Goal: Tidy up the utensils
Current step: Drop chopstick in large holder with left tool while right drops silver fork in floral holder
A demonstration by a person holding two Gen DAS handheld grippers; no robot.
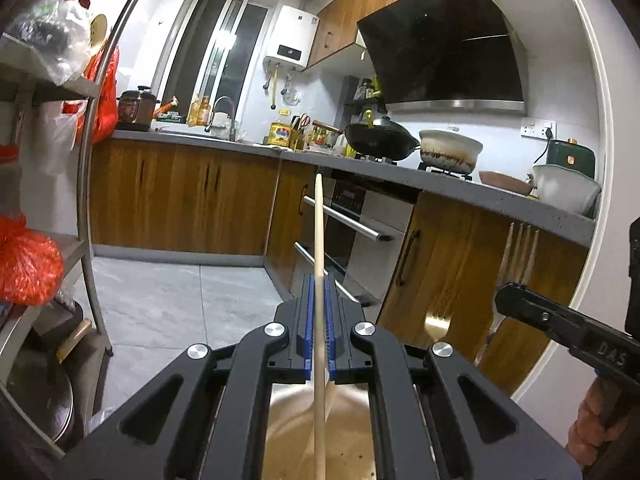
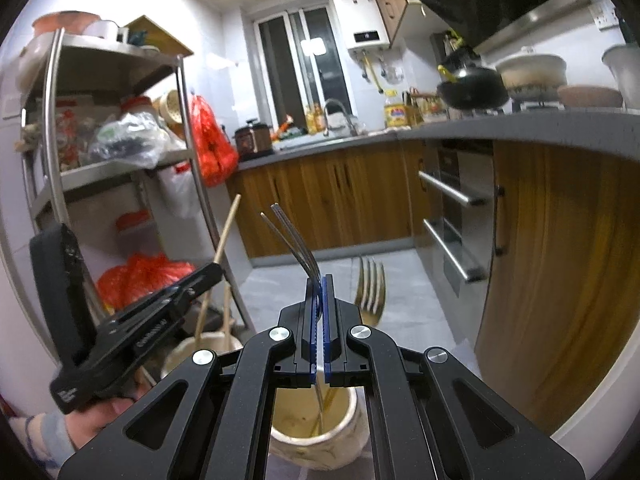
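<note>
A home kitchen. Wooden cabinets run under a grey countertop with a sink tap, a black wok and a white pot on the stove beneath a range hood. A built-in oven, a wall water heater and a crowded metal shelf rack complete it.

Left tongs and right tongs, both clamped, side by side.

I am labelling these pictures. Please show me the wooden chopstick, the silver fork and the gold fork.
wooden chopstick (image 1: 319,232), left wrist view, shaft above the claw.
silver fork (image 2: 298,246), right wrist view, curved tines.
gold fork (image 2: 371,286), right wrist view, tines.
</note>
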